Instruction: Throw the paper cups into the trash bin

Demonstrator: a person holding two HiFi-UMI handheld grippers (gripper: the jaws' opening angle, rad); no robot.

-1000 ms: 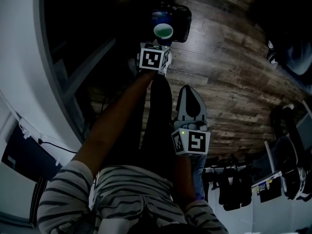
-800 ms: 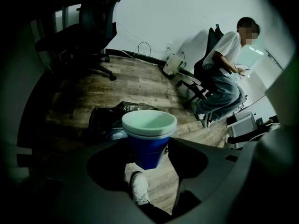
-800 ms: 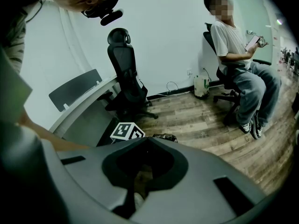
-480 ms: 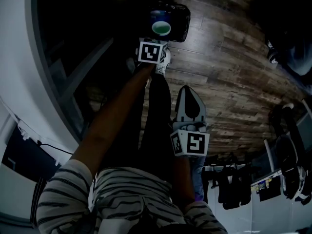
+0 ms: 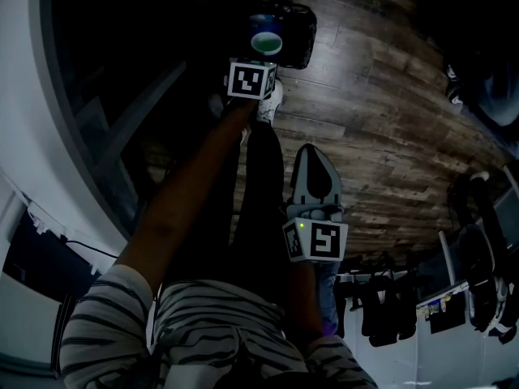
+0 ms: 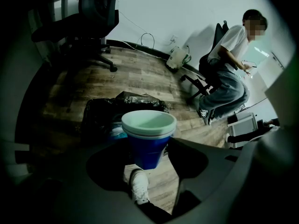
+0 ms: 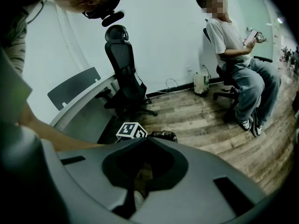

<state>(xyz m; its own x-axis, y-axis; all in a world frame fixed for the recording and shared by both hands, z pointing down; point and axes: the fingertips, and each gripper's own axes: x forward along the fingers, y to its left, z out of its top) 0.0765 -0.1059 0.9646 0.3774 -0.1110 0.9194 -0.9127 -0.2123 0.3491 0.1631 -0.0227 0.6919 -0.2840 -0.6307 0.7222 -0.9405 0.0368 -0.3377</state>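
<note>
A blue paper cup with a white inside point(image 6: 148, 139) stands upright between the jaws of my left gripper point(image 6: 148, 154), which is shut on it; a second rim shows, so it looks like two nested cups. In the head view the cup point(image 5: 266, 43) hangs over the near edge of the black-bagged trash bin point(image 5: 297, 32), ahead of my left gripper point(image 5: 265, 57). The left gripper view has the bin point(image 6: 100, 115) just behind and left of the cup. My right gripper point(image 5: 315, 151) hangs by my leg, shut and holding nothing point(image 7: 145, 139).
A person sits on a chair point(image 6: 224, 78) to the right on the wooden floor. A black office chair point(image 7: 124, 73) stands by the curved white desk point(image 5: 28, 136). My own shoe point(image 6: 138, 186) is below the cup. Chairs and gear crowd the lower right point(image 5: 478, 258).
My left gripper has carried the cup a little farther forward, toward the bin. The right gripper has stayed in place.
</note>
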